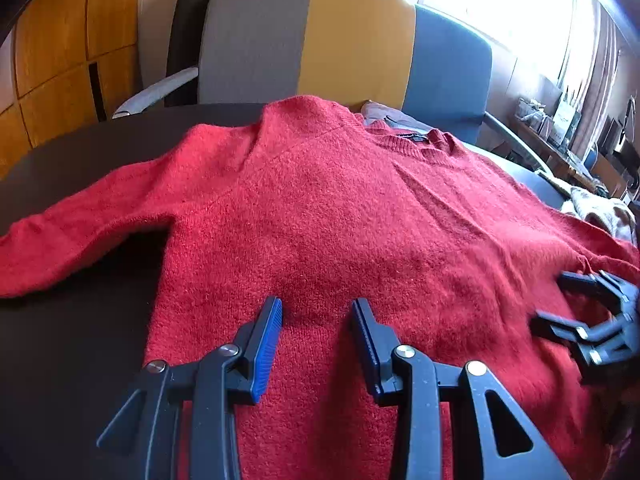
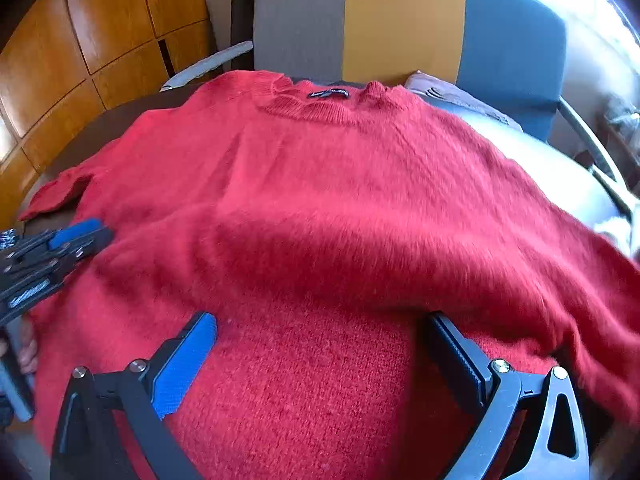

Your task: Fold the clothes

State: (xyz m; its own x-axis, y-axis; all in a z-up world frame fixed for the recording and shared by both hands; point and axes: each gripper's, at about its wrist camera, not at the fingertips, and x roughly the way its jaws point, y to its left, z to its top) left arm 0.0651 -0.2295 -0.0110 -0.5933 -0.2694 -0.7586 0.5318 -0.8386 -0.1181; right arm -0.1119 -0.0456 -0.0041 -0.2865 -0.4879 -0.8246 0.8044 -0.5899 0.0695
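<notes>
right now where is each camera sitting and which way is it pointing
Left wrist: on the left gripper, tilted down over the lower left of the red sweater, facing the collar and the chair; its own open fingers show, and the right gripper at the right edge.
Right wrist: on the right gripper, tilted down over the hem, facing the collar; its open fingers show, and the left gripper at the left edge with part of a hand.
Shared: sweater, dark table, chair, both grippers.

A: Count, taken from the table [image 1: 80,160]?
B: Sweater [image 1: 340,220], red: one, on it. Grippers: two, left gripper [image 1: 316,312] and right gripper [image 2: 320,328], over it. Chair [image 1: 304,40]: one, behind it.
</notes>
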